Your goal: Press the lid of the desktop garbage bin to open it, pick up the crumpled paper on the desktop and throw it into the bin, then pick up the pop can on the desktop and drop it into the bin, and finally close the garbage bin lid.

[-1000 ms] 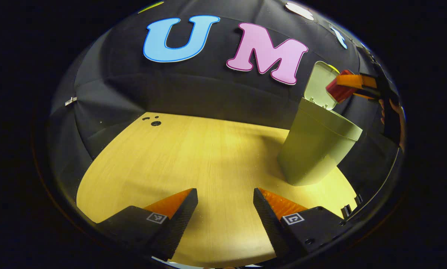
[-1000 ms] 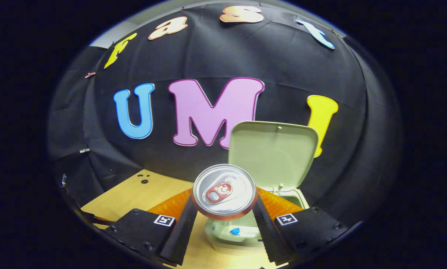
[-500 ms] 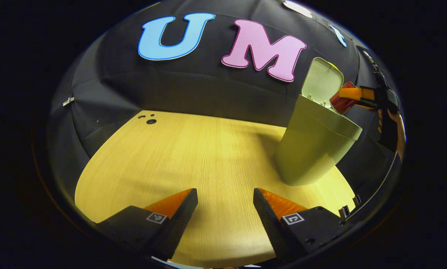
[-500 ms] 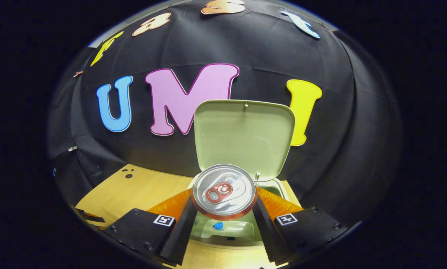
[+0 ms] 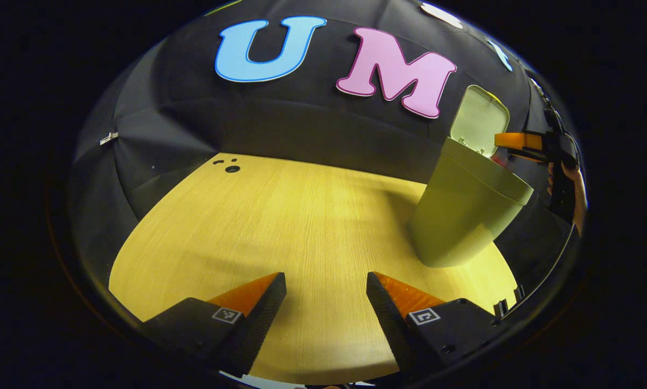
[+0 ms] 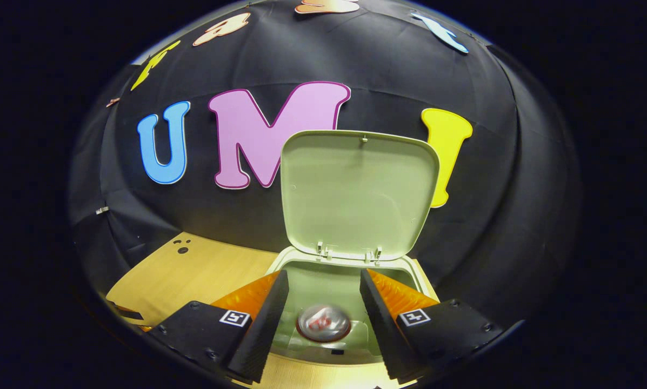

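Can dropped, lid left to close

The right tool (image 6: 323,286) hangs spread and empty above the pale green plastic bin (image 6: 350,281), whose upright lid (image 6: 358,192) clears the way; the silver-topped red pop can (image 6: 323,322) lies inside. The left tool (image 5: 326,292) waits parted and empty over the wooden desk (image 5: 280,227).

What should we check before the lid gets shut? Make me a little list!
1. Pop can inside the bin: ok, it shows blurred, down inside the opening.
2. Right tool let go of the can: ok, its fingers stand apart with nothing between them.
3. Lid free to swing down: not ok yet, it stands upright and the right tool hangs over the opening.
4. Crumpled paper in the bin: cannot tell, none is clearly seen inside.
5. Left tool out of the way: ok, it is open over the bare table, apart from the bin.
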Action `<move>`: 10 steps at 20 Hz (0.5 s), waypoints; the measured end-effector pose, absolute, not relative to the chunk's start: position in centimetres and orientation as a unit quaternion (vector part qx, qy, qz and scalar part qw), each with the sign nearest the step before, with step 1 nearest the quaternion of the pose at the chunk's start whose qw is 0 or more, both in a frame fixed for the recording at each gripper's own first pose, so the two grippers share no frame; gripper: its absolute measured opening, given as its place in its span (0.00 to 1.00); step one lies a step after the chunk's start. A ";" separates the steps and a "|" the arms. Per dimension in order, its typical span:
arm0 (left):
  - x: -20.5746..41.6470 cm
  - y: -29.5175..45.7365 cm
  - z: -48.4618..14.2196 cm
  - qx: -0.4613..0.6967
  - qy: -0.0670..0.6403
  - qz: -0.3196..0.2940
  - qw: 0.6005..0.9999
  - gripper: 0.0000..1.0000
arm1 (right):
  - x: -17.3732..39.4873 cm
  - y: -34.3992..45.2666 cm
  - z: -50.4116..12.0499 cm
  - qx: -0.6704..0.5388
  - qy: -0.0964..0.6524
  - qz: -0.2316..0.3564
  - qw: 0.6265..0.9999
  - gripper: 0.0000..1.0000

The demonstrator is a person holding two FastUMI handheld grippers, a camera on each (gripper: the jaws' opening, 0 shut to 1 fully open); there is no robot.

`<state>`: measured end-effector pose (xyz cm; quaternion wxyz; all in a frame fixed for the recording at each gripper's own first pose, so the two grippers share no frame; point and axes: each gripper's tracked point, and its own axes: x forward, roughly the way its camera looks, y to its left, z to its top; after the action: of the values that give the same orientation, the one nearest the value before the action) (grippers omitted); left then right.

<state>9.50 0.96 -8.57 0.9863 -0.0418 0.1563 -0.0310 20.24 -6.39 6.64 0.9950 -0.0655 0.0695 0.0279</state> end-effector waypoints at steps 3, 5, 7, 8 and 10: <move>9.2 1.6 -8.8 -0.048 0.157 -0.024 0.986 0.96 | 20.3 -6.5 7.5 -0.066 0.057 0.022 0.996 0.90; 9.0 2.0 -8.9 -0.052 0.158 -0.019 0.986 0.96 | 20.4 -6.5 9.0 -0.069 0.037 0.021 0.997 0.98; 9.0 2.3 -9.1 -0.058 0.160 -0.016 0.985 0.96 | 20.4 -6.5 11.2 -0.073 0.015 0.019 0.997 0.98; 8.9 2.4 -9.2 -0.060 0.161 -0.015 0.985 0.96 | 20.4 -6.5 12.4 -0.077 0.004 0.018 0.997 0.98; 8.9 2.6 -9.4 -0.064 0.163 -0.012 0.984 0.96 | 20.1 -6.5 15.4 -0.081 -0.025 0.016 0.996 0.98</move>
<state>8.95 2.62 -9.42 0.9845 -0.0642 0.1629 -0.0119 20.10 -6.50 15.41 0.9963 -0.0812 -0.0251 0.0160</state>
